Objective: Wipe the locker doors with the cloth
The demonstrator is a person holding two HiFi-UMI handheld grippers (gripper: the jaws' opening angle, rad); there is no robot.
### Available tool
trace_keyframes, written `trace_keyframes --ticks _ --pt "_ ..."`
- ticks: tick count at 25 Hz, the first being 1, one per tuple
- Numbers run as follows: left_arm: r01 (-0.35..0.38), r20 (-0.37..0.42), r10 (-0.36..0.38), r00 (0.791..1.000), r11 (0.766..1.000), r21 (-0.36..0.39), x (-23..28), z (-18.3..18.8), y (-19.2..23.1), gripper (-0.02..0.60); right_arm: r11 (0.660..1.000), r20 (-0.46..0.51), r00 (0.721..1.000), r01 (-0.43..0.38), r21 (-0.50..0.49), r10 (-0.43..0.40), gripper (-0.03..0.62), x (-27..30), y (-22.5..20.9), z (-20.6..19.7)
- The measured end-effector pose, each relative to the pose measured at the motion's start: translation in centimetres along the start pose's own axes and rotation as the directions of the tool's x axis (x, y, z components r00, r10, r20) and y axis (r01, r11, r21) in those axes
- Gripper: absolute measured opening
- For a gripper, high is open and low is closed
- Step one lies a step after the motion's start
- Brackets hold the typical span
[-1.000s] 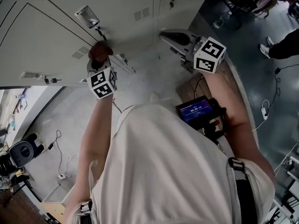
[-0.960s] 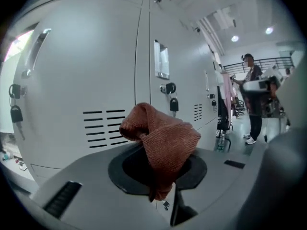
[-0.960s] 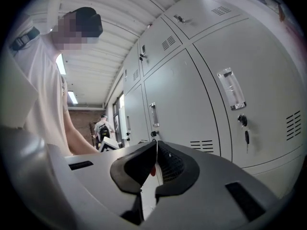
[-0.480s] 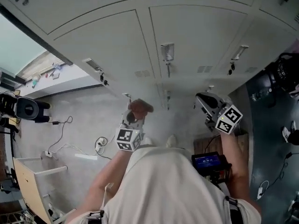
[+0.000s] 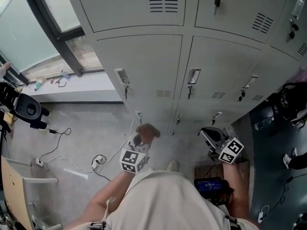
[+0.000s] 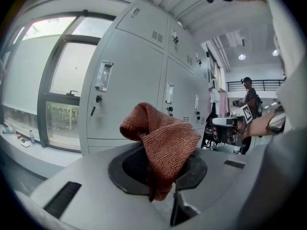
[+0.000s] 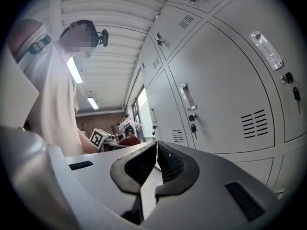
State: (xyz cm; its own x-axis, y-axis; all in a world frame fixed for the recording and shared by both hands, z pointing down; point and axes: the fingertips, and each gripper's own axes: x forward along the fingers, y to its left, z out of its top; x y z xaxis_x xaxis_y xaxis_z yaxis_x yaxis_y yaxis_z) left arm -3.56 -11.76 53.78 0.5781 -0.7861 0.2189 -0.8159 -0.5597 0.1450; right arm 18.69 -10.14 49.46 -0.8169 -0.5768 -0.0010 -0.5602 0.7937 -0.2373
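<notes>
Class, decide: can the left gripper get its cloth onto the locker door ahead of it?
Probably yes: the left gripper holds the cloth facing the locker door, and nothing stands between them.

A large window with a dark frame fills the head view's upper left, above a pale sill. Grey floor strewn with loose cables spreads centre left. Strip lights glow at the right gripper view's upper left.
</notes>
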Motion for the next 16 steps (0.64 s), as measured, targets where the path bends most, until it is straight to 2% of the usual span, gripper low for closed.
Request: trace_keyframes --ticks 7,16 --pt "0.012 0.016 -0.012 1.000 1.000 0.003 -3.2 0.3 2.4 0.066 0.999 0.025 0.998 0.053 -0.003 -0.053 0.017 1.4 3.1 -0.2" --pt "0.021 0.026 -0.021 0.999 1.000 -0.002 -4.7 0.2 4.0 0.066 0.997 0.030 0.997 0.071 -0.022 -0.071 0.017 2.8 5.4 0.3"
